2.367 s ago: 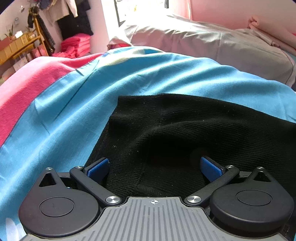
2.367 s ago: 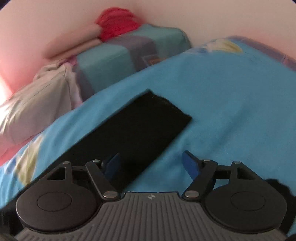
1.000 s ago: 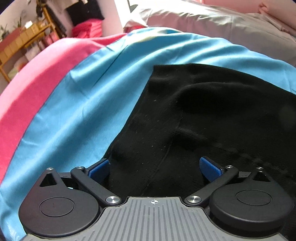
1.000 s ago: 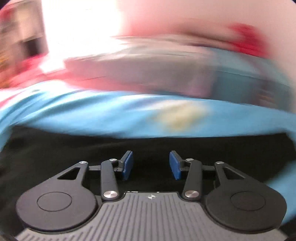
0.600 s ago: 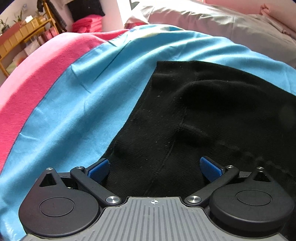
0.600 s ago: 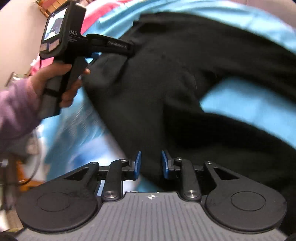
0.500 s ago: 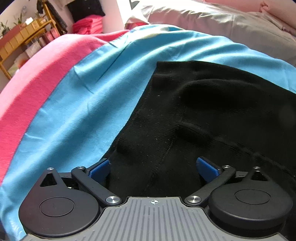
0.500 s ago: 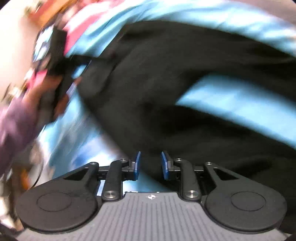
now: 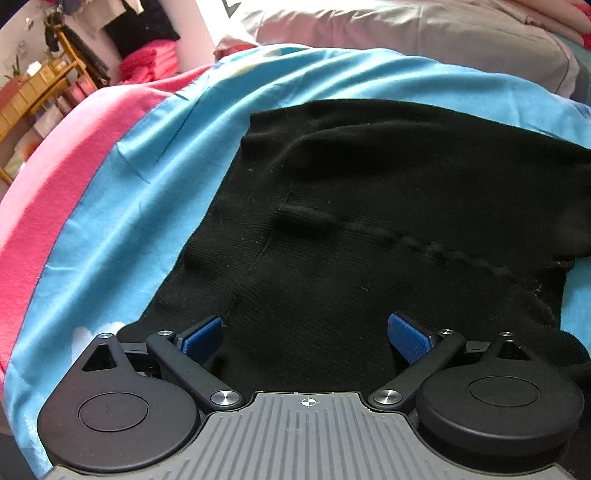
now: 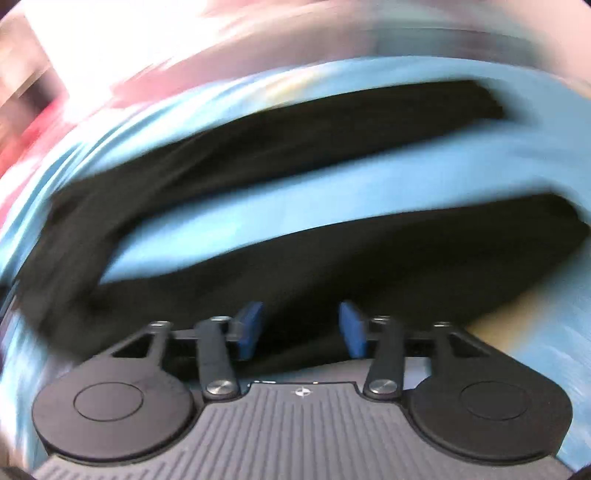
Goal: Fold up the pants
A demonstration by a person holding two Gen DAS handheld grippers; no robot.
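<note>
Black pants (image 9: 369, 206) are seen spread on a blue sheet (image 9: 155, 192), filling centre to 3 o'clock of the left wrist view; a raised seam ridge runs from centre toward 4 o'clock, w/ a small fold bump near the middle. In the right wrist view, heavily motion-blurred, the pants (image 10: 332, 266) appear as two dark bands, one at 12 o'clock and one across the centre, split by a strip of blue sheet (image 10: 295, 206); finer detail can't be told there. The left gripper (image 9: 306, 330) is held just over the fabric at 6 o'clock, jaws stood wide, blue pads (image 9: 202, 334) apart w/ black cloth seen between them but not pinched. The right gripper (image 10: 301, 328) sits at 6 o'clock of its own view, jaws partly spread and just opened further; dark fabric lies between and behind the pads (image 10: 249, 328), no pressing on it is seen. Outward: a pink blanket (image 9: 48, 192) borders the sheet at 9 o'clock, a grey pillow (image 9: 424, 33) lies at 12–1 o'clock, pink folded items (image 9: 147, 62) and dark clothes (image 9: 144, 29) are piled at 11 o'clock, and a yellow rack (image 9: 40, 88) stands at 10 o'clock.
</note>
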